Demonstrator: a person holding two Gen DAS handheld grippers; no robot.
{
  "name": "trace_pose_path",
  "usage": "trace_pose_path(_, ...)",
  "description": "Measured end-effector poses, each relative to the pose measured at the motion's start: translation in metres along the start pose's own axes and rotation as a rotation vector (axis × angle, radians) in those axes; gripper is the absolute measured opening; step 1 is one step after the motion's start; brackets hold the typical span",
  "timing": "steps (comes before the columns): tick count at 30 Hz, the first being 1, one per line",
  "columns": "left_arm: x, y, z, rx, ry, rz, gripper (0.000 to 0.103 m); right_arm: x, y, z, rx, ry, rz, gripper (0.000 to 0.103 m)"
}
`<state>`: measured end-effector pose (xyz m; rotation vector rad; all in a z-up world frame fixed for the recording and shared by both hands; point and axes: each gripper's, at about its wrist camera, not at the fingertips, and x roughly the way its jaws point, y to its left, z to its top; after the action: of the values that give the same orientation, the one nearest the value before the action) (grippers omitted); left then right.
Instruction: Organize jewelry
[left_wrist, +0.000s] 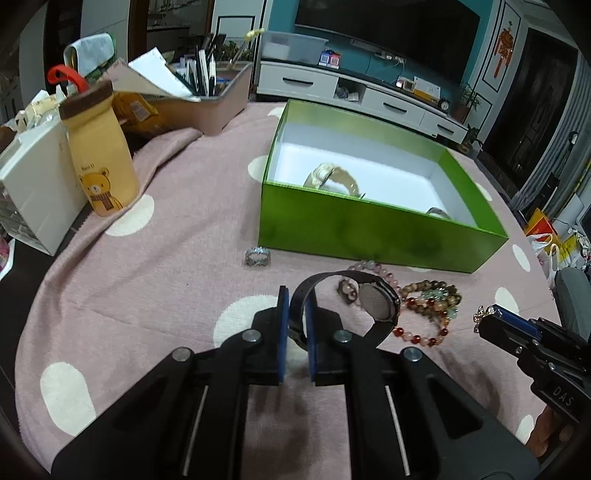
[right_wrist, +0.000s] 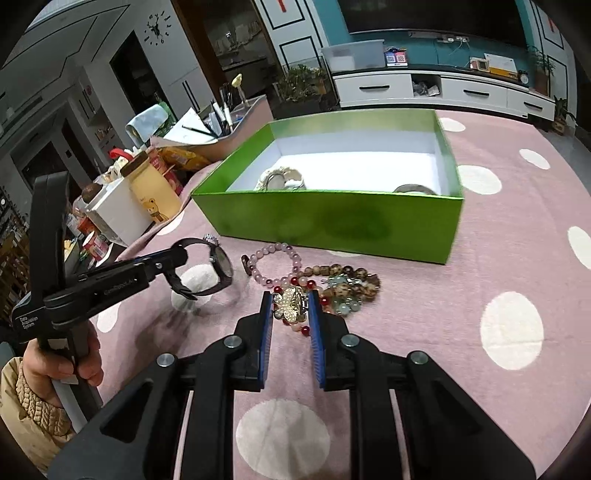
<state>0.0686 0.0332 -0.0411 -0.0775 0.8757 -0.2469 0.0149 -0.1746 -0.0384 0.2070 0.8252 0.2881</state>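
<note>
My left gripper (left_wrist: 295, 302) is shut on the strap of a black watch (left_wrist: 378, 304) and holds it just above the pink cloth; it also shows in the right wrist view (right_wrist: 218, 267). My right gripper (right_wrist: 290, 302) is shut on a gold butterfly brooch (right_wrist: 290, 303), which also shows in the left wrist view (left_wrist: 480, 314). Bead bracelets (left_wrist: 432, 299) lie in a pile in front of the green box (left_wrist: 369, 229). The box is open and holds a gold watch (left_wrist: 332, 177) and a silver piece (right_wrist: 413, 189). A silver ring (left_wrist: 258, 255) lies on the cloth left of the box.
A yellow bear bottle (left_wrist: 99, 147), a white drawer unit (left_wrist: 33, 184) and a beige organiser with pens (left_wrist: 207, 103) stand at the table's left and back. The table carries a pink cloth with white dots (left_wrist: 147, 295). A TV stand (left_wrist: 369, 96) is behind the table.
</note>
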Motion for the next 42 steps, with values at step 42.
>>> trace_pose_path(42,-0.054,-0.069,0.087,0.11,-0.207,0.002,0.008,-0.061,-0.032,0.063,-0.003,-0.259,-0.026,0.019)
